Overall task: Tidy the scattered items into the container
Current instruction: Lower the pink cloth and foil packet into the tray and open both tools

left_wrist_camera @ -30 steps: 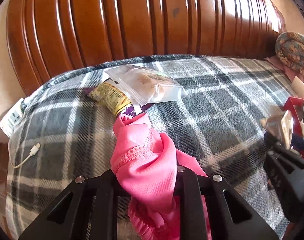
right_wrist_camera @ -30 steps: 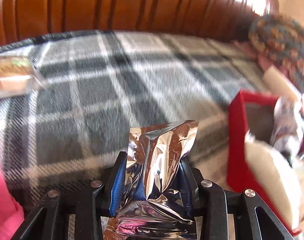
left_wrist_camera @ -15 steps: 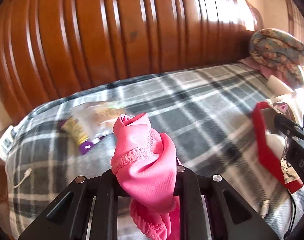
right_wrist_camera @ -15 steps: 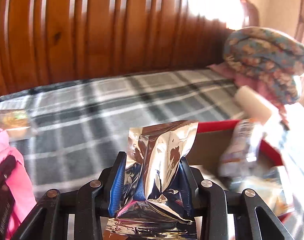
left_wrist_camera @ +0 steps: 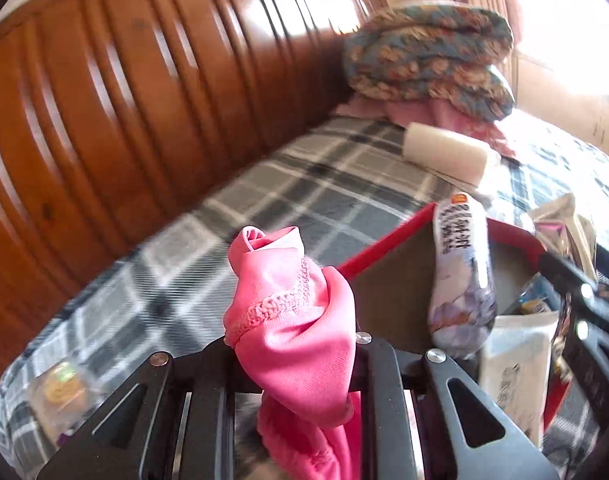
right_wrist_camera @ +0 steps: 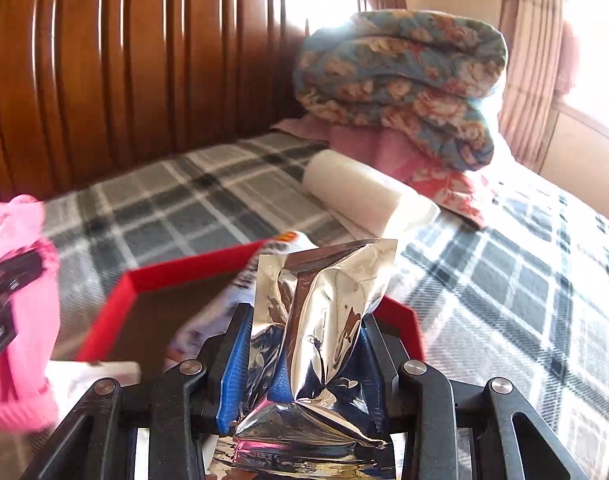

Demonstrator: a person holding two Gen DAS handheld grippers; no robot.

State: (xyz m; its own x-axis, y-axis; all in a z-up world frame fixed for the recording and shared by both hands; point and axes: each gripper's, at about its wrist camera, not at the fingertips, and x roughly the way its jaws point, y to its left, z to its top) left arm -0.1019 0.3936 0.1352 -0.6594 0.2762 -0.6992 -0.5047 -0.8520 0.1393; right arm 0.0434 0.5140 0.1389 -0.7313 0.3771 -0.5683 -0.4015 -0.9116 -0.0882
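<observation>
Both hands are loaded here: the left claw (left_wrist_camera: 292, 344) is clenched on a bunched pink cloth (left_wrist_camera: 288, 312), and the right claw (right_wrist_camera: 304, 344) is clamped on a crinkled silver foil pouch (right_wrist_camera: 324, 304). Everything turns on the red box (right_wrist_camera: 116, 300) sitting on the plaid bed cover (right_wrist_camera: 504, 280). From the right claw, the box lies straight ahead and just below, its open mouth right under the pouch's upright top edge; this hand looks the nearer of the two. From the left claw, the box sits ahead and off to the right, its red rim running diagonally away just beyond the pink cloth, so that hand seems to need a little more travel rightward before letting go. Inside, a white printed packet (left_wrist_camera: 462, 280) stands up against the far wall, long axis nearly upright, with more packets below it. Off to the left claw's lower left, one clear wrapped snack (left_wrist_camera: 60, 392) lies on the bed, well apart from the box.
</observation>
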